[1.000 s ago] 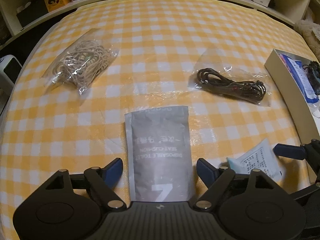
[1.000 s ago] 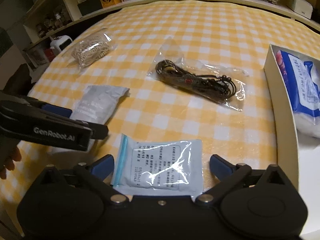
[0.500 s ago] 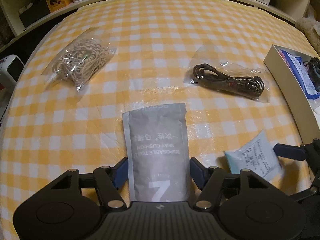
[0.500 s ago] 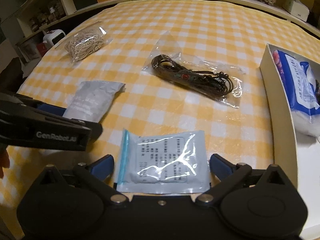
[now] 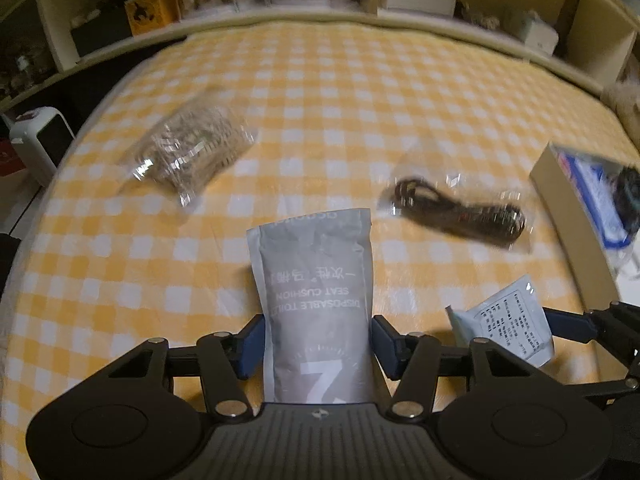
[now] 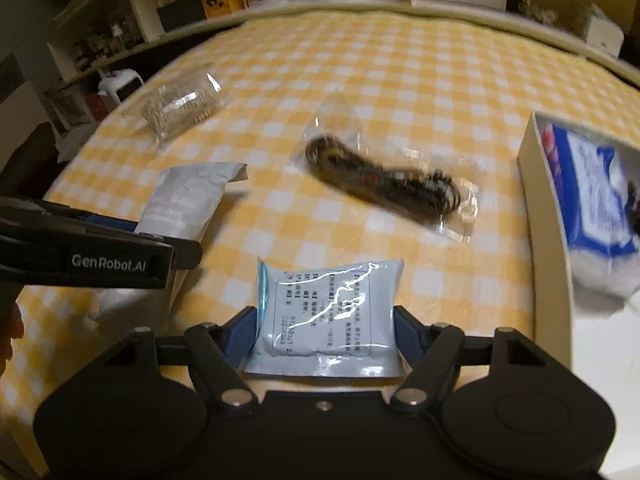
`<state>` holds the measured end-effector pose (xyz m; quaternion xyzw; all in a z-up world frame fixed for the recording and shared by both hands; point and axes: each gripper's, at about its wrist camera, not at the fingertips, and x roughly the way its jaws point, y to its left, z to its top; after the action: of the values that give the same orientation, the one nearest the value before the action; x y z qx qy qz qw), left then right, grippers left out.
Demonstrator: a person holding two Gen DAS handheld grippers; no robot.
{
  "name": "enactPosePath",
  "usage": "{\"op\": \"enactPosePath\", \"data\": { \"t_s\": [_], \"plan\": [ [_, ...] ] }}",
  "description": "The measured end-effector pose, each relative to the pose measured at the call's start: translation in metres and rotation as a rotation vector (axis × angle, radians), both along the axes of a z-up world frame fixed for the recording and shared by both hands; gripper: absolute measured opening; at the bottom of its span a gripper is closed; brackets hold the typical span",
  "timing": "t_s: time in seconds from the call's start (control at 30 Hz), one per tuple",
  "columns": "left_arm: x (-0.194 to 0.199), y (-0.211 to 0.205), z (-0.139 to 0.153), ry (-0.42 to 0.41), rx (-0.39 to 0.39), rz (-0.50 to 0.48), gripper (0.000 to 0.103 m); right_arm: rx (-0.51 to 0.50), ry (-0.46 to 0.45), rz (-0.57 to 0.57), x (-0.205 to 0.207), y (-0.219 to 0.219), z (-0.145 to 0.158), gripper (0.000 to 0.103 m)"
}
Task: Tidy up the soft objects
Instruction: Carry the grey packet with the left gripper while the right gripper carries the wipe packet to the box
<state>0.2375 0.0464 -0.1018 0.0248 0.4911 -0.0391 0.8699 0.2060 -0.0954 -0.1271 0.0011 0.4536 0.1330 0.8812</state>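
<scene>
My left gripper (image 5: 318, 340) is shut on a grey seat-cushion pouch (image 5: 316, 276) and holds it above the checked cloth. My right gripper (image 6: 325, 334) is shut on a pale blue zip packet (image 6: 328, 312) and holds it up too. The grey pouch also shows in the right wrist view (image 6: 188, 200), beside the left gripper's arm (image 6: 100, 256). The blue packet shows at the right in the left wrist view (image 5: 508, 320). A clear bag of beige cord (image 5: 188, 152) and a clear bag of dark cord (image 5: 460, 212) lie on the cloth.
A cream box (image 6: 540, 216) stands at the right edge, holding a blue and white pack (image 6: 588, 192). The yellow checked cloth (image 5: 340, 92) covers the table. Shelves with boxes run along the back. A white appliance (image 5: 36, 140) stands off the table's left.
Both grippers have closed on their packets and lifted them off the cloth. Both views have risen and tilted up.
</scene>
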Motion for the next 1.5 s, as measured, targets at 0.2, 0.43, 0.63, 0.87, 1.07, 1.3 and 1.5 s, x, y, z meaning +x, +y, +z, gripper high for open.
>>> {"op": "enactPosePath", "data": {
  "t_s": [0.2, 0.43, 0.63, 0.87, 1.07, 1.3, 1.5],
  "plan": [
    [-0.007, 0.005, 0.026, -0.087, -0.06, 0.04, 0.057, 0.009, -0.103, -0.027, -0.002, -0.012, 0.029, 0.073],
    [-0.018, 0.002, 0.057, -0.182, -0.126, 0.046, 0.057, 0.047, -0.18, -0.061, -0.01, -0.036, 0.066, 0.073],
    [-0.029, -0.009, 0.079, -0.244, -0.198, 0.037, 0.057, 0.067, -0.214, -0.112, -0.027, -0.063, 0.094, 0.073],
    [-0.041, -0.037, 0.093, -0.275, -0.284, -0.016, 0.057, 0.07, -0.256, -0.188, -0.046, -0.102, 0.115, 0.073],
    [-0.043, -0.073, 0.099, -0.271, -0.325, -0.084, 0.057, 0.062, -0.264, -0.26, -0.06, -0.14, 0.121, 0.073],
    [-0.038, -0.125, 0.096, -0.246, -0.373, -0.151, 0.057, 0.037, -0.258, -0.319, -0.072, -0.191, 0.125, 0.073],
    [-0.031, -0.184, 0.09, -0.207, -0.42, -0.213, 0.057, 0.033, -0.259, -0.367, -0.083, -0.246, 0.126, 0.073]
  ]
}}
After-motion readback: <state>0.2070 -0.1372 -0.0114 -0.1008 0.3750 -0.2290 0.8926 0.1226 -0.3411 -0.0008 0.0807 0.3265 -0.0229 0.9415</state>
